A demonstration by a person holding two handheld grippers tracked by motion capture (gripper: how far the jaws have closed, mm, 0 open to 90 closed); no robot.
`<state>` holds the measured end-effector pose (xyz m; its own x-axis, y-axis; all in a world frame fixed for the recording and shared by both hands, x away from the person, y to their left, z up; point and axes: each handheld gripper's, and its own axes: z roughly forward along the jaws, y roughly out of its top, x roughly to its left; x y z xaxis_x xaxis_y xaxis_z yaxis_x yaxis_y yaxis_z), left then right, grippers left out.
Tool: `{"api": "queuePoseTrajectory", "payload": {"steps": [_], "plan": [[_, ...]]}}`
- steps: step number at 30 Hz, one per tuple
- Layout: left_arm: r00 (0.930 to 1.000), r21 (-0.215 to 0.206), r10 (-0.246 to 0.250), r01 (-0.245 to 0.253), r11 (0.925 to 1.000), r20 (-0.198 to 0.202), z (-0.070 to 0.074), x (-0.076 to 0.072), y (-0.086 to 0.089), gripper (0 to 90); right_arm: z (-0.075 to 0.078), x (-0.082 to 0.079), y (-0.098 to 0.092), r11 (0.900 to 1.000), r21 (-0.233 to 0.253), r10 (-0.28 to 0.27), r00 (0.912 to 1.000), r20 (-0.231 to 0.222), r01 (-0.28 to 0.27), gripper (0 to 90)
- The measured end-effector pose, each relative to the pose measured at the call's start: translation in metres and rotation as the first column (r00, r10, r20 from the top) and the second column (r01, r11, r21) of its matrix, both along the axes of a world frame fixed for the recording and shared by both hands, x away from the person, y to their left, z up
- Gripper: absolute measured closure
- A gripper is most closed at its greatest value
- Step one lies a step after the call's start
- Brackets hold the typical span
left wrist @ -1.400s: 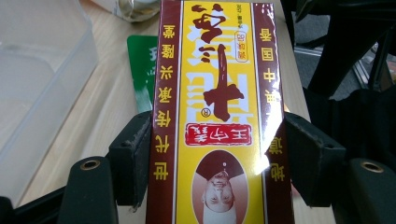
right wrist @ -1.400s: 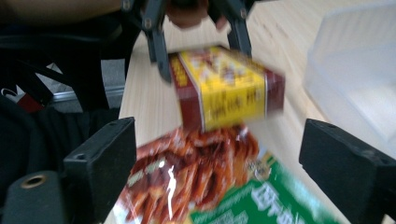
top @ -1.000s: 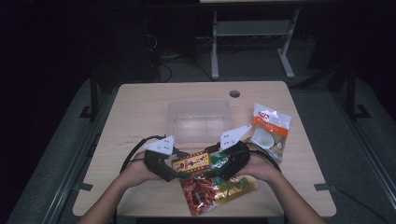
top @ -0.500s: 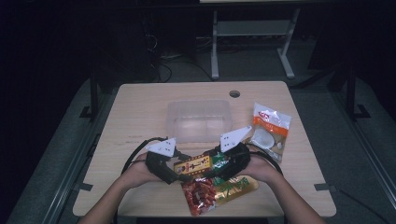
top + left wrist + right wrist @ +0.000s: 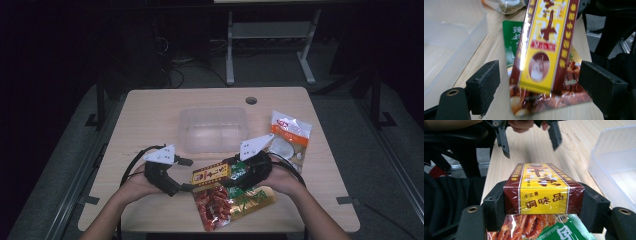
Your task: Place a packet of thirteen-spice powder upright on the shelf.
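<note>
Our right tool [image 5: 544, 202] clamps the yellow spice box [image 5: 543, 188] level; our left tool [image 5: 540, 85] faces it, jaws wide around the box's far end

1. High view: dim overall. The room around my desk [image 5: 150, 115] falls to near black; only the desk top catches soft light from above.
2. High view: shadows are faint and short, and detail is coarse and slightly soft.
3. Left gripper view: much brighter. The yellow spice box [image 5: 544, 45] is blurred and its print is smeared; a white glare streak runs down its wrapped edge.
4. Right gripper view: the box face is sharp and its film wrap glints; my far left claw [image 5: 529, 137] and the clear plastic tub [image 5: 616, 165] are out of focus.
</note>
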<state>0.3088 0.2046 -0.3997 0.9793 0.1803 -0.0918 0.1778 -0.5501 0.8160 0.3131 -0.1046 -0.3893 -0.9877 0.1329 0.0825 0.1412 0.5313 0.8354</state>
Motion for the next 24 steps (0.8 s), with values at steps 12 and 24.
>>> {"api": "queuePoseTrajectory", "payload": {"steps": [12,24], "plan": [[0.9850,0.055,0.160,-0.157,0.9861,-0.063,-0.022,-0.018,0.036,17.0,0.012,0.011,-0.008,0.997,-0.045,-0.066,0.9975,0.025,0.068,32.1],[0.9703,0.099,0.236,-0.231,0.9679,-0.051,-0.036,-0.024,0.061,19.6,0.046,0.042,-0.001,0.992,-0.041,-0.118,0.9903,0.074,0.121,32.1]]}}
